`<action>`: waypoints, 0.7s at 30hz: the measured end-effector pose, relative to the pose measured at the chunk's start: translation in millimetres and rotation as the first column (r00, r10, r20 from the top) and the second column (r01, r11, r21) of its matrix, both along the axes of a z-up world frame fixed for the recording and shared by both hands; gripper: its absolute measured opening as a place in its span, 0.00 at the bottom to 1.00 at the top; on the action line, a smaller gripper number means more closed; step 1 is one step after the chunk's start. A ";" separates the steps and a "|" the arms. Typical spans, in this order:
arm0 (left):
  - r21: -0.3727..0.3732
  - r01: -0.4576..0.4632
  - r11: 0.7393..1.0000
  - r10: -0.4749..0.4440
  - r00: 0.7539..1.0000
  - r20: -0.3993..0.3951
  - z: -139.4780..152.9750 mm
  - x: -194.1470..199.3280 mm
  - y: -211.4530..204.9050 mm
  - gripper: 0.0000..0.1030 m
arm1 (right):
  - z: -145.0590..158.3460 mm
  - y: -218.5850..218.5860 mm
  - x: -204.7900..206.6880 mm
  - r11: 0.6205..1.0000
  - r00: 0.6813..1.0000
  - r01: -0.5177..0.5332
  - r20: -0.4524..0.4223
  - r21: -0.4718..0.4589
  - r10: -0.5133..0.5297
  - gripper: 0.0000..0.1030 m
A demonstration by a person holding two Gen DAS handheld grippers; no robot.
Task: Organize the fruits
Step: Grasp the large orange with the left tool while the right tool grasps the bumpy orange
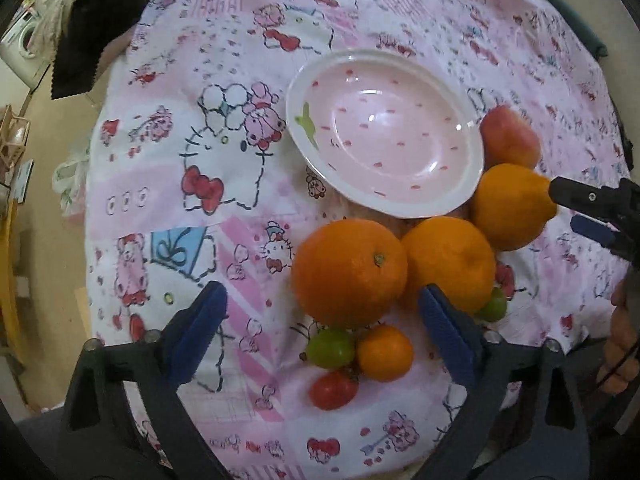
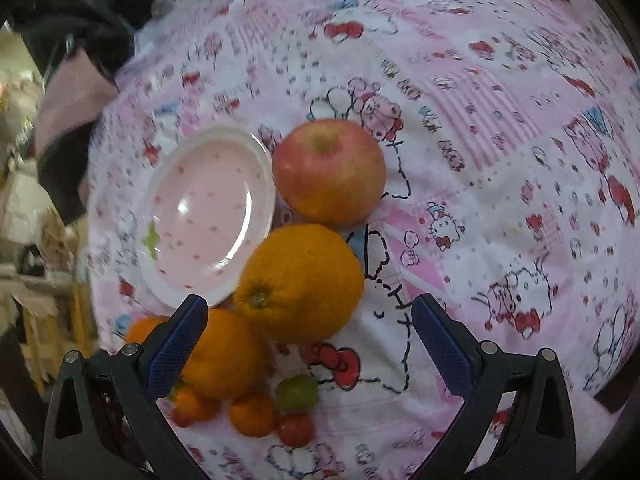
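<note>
Oranges (image 1: 348, 272) and an apple (image 1: 509, 138) crowded the plate's (image 1: 384, 204) lower-right rim in the left wrist view. The tablecloth (image 1: 168, 208) at frame left lay open.

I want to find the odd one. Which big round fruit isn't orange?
The apple. It is pinkish red with a yellowish patch, beside the plate; the other big fruits, like the orange next to it, are all orange.

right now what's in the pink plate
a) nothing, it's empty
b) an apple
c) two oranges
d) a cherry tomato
a: the pink plate shows only its bare speckled inside in both wrist views, while the apple and the oranges sit on the cloth beside it.
</note>
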State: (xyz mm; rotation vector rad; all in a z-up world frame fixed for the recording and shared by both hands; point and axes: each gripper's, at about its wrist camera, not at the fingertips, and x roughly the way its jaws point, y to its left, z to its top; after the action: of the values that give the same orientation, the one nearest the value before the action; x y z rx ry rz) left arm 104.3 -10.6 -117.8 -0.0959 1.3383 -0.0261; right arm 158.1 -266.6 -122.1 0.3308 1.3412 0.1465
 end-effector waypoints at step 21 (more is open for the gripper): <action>-0.067 0.031 0.997 -0.031 0.999 -0.009 -28.2 20.1 -13.1 0.67 | -45.5 37.6 20.1 0.976 0.985 -0.167 -0.065 -0.140 0.160 0.86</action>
State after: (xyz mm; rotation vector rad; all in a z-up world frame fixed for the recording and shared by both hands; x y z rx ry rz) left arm 124.4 -23.7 -146.0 -0.1323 1.3494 -0.0968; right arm 178.2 -229.0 -167.6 0.1018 1.4232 0.1777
